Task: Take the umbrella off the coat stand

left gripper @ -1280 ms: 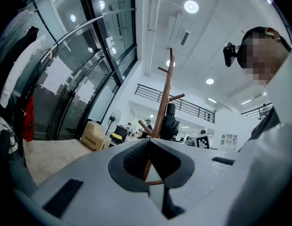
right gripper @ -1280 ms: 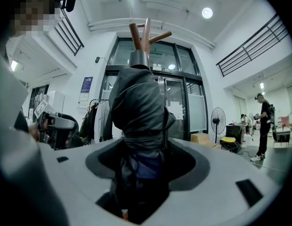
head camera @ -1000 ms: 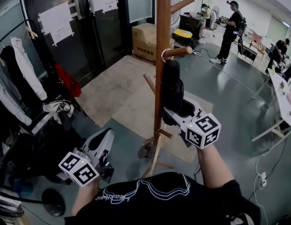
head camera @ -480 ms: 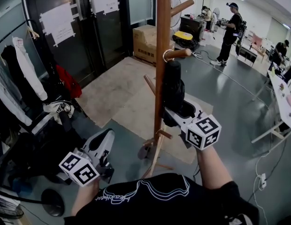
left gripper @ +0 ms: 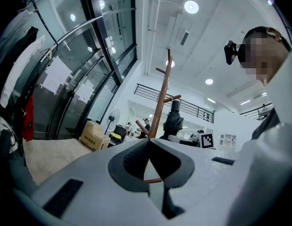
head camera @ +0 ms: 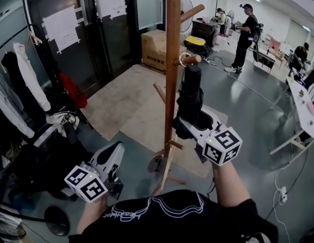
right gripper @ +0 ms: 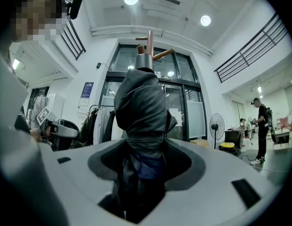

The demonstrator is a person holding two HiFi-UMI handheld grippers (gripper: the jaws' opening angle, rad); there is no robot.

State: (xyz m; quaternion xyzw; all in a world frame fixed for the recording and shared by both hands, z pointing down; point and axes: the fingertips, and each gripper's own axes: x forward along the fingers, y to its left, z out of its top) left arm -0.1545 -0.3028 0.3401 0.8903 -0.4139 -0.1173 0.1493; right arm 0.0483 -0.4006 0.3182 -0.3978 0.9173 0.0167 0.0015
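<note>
A black folded umbrella (head camera: 190, 96) hangs upright beside the wooden coat stand (head camera: 171, 44). Its white loop (head camera: 182, 59) is around a short peg (head camera: 191, 59), near the peg's tip. My right gripper (head camera: 191, 121) is shut on the umbrella's lower part, and in the right gripper view the dark fabric (right gripper: 142, 102) fills the gap between the jaws (right gripper: 143, 160). My left gripper (head camera: 114, 155) is held low at the left, away from the stand, with nothing in it. In the left gripper view its jaws (left gripper: 149, 143) meet at the tips, and the stand (left gripper: 163, 98) and umbrella (left gripper: 174, 121) show far ahead.
A clothes rail with hanging garments (head camera: 20, 80) stands at the left by the glass doors. A cardboard box (head camera: 153, 48) and a fan (head camera: 187, 6) are behind the stand. People (head camera: 244, 34) stand at the back right, and a white table (head camera: 305, 103) lines the right edge.
My right gripper has risen with the umbrella, and the white loop has slid outward along the peg. The left gripper has stayed put.
</note>
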